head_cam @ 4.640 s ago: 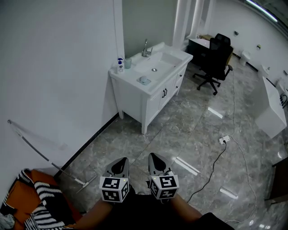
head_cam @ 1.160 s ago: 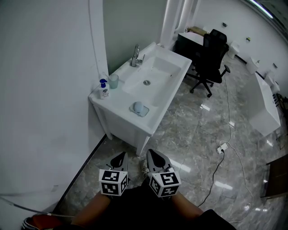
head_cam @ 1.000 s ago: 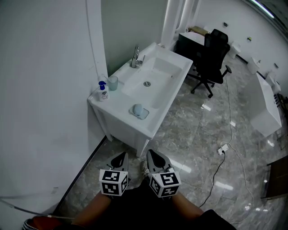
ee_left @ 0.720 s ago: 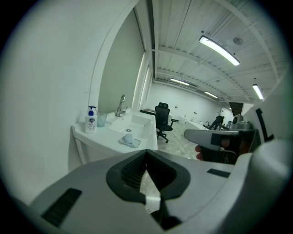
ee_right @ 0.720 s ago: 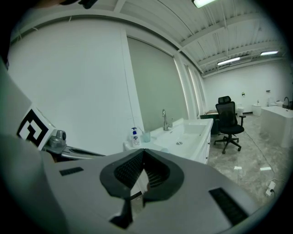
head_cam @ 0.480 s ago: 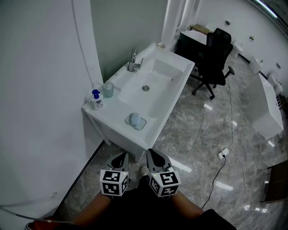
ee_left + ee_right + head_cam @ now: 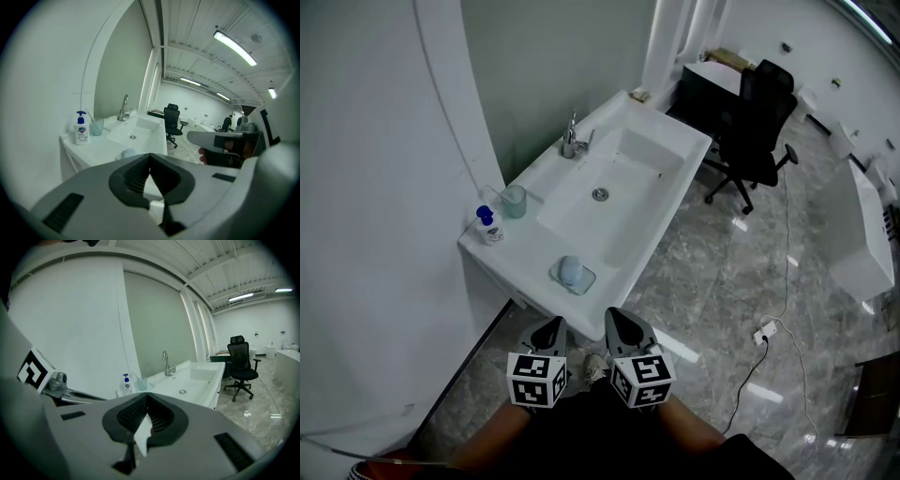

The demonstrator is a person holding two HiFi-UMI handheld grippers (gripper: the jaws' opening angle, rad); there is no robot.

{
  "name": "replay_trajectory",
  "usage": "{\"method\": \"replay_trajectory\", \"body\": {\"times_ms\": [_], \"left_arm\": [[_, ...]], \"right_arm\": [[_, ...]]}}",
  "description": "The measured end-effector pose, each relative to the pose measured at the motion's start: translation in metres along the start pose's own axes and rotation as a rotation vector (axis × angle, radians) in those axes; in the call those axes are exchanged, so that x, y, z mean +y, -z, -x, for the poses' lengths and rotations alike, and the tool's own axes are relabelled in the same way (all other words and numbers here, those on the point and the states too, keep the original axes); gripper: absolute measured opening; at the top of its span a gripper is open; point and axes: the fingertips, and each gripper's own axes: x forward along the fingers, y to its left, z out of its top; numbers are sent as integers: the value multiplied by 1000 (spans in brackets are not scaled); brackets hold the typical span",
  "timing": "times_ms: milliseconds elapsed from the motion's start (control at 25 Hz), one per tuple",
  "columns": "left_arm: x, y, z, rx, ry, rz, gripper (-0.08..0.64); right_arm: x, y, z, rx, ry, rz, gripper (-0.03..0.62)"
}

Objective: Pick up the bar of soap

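A pale blue bar of soap point(image 7: 571, 271) lies in a small dish point(image 7: 584, 281) on the front left corner of a white sink vanity point(image 7: 530, 272). In the left gripper view the soap point(image 7: 126, 152) shows just over the jaws. My left gripper point(image 7: 548, 330) and right gripper point(image 7: 623, 323) are held side by side, low and short of the vanity's front edge. Both are shut with nothing between the jaws. Seen along its own jaws, the left gripper point(image 7: 150, 157) points at the vanity, and so does the right gripper point(image 7: 146, 397).
A soap dispenser point(image 7: 487, 225) and a cup point(image 7: 514, 201) stand at the vanity's left back by the wall. The faucet point(image 7: 572, 141) and basin point(image 7: 609, 183) lie beyond. A black office chair point(image 7: 759, 122) stands at the right, with a cable and socket strip point(image 7: 764, 330) on the floor.
The vanity has come nearer and lower in the head view, its soap now just ahead of the grippers. Both grippers stay side by side and shut.
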Motion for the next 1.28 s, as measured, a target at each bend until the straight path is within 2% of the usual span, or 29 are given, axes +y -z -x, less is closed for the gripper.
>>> {"method": "replay_trajectory", "body": {"times_ms": [280, 680, 920, 1080, 1280], "left_arm": [[-3, -24, -33, -4, -44, 24, 9], [17, -21, -43, 34, -81, 47, 9], [43, -40, -45, 15, -61, -11, 9], [65, -43, -43, 23, -53, 2, 9], [83, -46, -41, 24, -38, 31, 9]], "right_arm": [[-27, -17, -33, 18, -62, 6, 6], [-21, -10, -74, 75, -112, -22, 6], [-32, -12, -103, 80, -13, -87, 6], [-35, -4, -117, 113, 53, -94, 6], [-27, 5, -137, 146, 66, -97, 6]]}}
